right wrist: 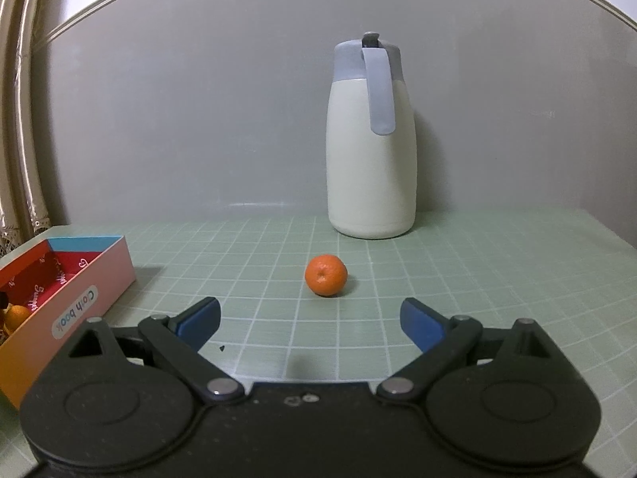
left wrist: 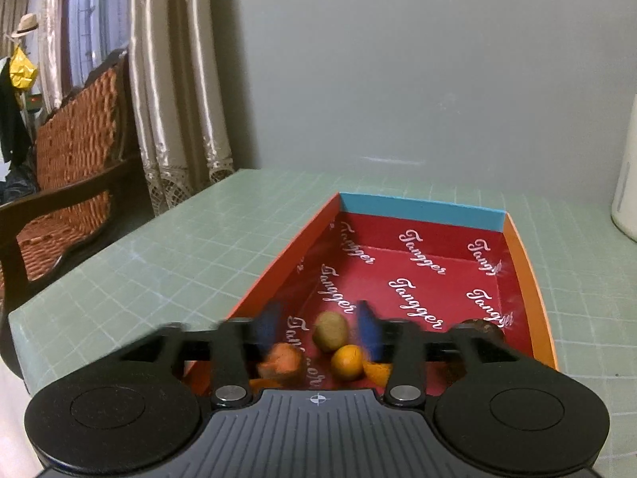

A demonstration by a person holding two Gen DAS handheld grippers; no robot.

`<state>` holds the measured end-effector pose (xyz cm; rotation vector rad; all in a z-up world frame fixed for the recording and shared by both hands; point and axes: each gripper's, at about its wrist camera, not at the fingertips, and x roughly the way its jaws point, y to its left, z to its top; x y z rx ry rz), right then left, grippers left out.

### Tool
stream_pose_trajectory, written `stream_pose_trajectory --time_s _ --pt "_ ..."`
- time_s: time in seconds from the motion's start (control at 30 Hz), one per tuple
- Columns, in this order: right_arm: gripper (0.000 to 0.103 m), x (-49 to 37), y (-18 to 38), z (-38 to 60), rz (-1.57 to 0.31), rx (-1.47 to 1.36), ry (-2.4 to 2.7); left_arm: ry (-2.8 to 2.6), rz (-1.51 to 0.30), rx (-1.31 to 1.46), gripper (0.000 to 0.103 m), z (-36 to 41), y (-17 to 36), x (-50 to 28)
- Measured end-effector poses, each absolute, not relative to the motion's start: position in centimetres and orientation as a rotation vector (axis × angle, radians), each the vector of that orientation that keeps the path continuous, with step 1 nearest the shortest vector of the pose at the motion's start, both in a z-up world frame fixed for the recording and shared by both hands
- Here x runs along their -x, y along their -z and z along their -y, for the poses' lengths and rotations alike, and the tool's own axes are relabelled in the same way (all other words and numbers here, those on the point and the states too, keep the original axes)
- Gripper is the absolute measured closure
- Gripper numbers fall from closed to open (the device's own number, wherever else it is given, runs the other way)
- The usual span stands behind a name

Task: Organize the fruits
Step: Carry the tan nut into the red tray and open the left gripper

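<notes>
A cardboard box (left wrist: 418, 209) with a red printed lining lies on the green mat. Its near end holds a brownish-green kiwi (left wrist: 329, 330), a small orange (left wrist: 347, 362), a blurred orange fruit (left wrist: 280, 362) and a dark brown fruit (left wrist: 481, 328). My left gripper (left wrist: 318, 328) hangs over that end, open; the kiwi lies between its blurred blue fingers with gaps on both sides. In the right wrist view a tangerine (right wrist: 325, 275) rests alone on the mat. My right gripper (right wrist: 310, 320) stands open just short of it, with nothing between its fingers.
A cream jug with a grey-blue lid and handle (right wrist: 370, 139) stands at the back by the wall. The box (right wrist: 99, 279) lies at the left of the right wrist view. A wicker bench (left wrist: 71, 159) and curtains stand beyond the table's left edge.
</notes>
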<state>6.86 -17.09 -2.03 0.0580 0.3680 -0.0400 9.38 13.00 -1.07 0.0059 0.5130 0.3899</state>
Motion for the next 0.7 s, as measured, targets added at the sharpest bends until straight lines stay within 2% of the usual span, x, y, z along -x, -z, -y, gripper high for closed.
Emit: stream_pose_trajectory --time_s 0.17,0.23,0.37,0.43,0.7 --pt "0.006 -7.2 2.2 16.8 -0.38 -0.055 0.039 -0.374 -0.456 -0.015 0.03 -12.3 0.3 -7.9" --pt "0.006 -7.4 2.3 16.7 -0.388 -0.055 0.038 -0.373 -0.444 -0.01 0.02 -12.1 0.2 -7.4" --pt "0.006 -7.8 2.5 16.4 -0.403 -0.048 0.039 -0.38 -0.411 -0.022 0.015 -11.5 -0.1 -6.4" --pt "0.006 -8.2 2.6 16.4 -0.413 -0.044 0.04 -0.387 -0.397 -0.028 0.009 -11.2 0.0 -6.0" --pt "0.006 -9.8 3.0 16.5 -0.459 -0.065 0.044 -0.435 -0.348 -0.033 0.0 -10.2 -0.1 -5.4"
